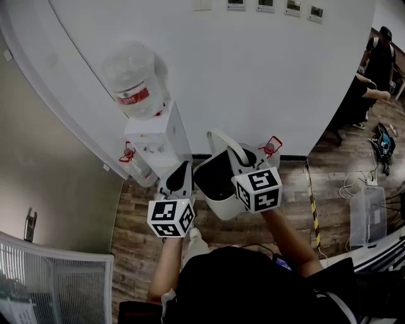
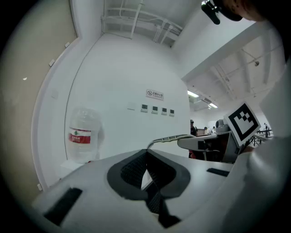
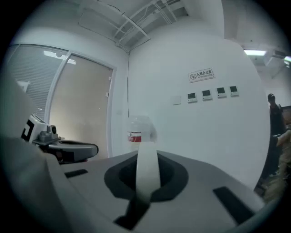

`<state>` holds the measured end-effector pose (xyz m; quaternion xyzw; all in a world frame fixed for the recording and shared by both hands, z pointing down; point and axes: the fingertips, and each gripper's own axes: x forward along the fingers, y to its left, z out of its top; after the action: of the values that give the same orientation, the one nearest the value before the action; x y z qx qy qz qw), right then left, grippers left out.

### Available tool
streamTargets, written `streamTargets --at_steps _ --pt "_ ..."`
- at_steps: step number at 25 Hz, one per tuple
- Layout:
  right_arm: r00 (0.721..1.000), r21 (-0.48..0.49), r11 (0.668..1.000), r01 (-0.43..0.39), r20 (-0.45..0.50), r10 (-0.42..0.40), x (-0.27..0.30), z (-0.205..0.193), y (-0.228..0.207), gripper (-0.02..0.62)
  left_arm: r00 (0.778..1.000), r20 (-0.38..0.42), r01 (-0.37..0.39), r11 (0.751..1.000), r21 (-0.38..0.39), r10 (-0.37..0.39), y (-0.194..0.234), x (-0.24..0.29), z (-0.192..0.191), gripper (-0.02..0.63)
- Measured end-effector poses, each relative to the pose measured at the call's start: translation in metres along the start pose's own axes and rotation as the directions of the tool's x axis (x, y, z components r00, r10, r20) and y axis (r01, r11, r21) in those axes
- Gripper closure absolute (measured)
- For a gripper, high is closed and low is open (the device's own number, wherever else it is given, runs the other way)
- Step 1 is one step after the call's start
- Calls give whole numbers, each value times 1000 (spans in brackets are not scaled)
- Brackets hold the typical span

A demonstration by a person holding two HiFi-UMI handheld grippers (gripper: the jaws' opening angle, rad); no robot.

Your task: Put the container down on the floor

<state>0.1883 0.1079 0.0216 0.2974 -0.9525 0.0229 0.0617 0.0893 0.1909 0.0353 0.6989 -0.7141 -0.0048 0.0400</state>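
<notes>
Container (image 1: 218,205) hangs over wood floor (image 1: 136,240), water dispenser (image 1: 161,136) just beside it.

Office-type workplace, judged from fittings. Water dispenser (image 1: 158,136) at 11 o'clock against white wall (image 1: 253,76), bottle (image 1: 134,79) on top. Row of wall panels (image 1: 275,5) at 12 o'clock. Plank floor (image 1: 136,234) with striped tape (image 1: 313,209) and loose cables (image 1: 354,183) at 3 o'clock. Partition with blinds (image 1: 57,285) at 8 o'clock. Person (image 1: 380,54) standing at 2 o'clock. Exposed ceiling pipes (image 2: 136,20) overhead.
</notes>
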Motion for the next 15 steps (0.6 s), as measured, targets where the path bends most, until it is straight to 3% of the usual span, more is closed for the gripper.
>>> streamTargets --at_steps 15 --pt "1000 19 1000 -5 13 5 -1 2 -9 566 1000 9 8 1000 -4 -8 -6 7 4 592"
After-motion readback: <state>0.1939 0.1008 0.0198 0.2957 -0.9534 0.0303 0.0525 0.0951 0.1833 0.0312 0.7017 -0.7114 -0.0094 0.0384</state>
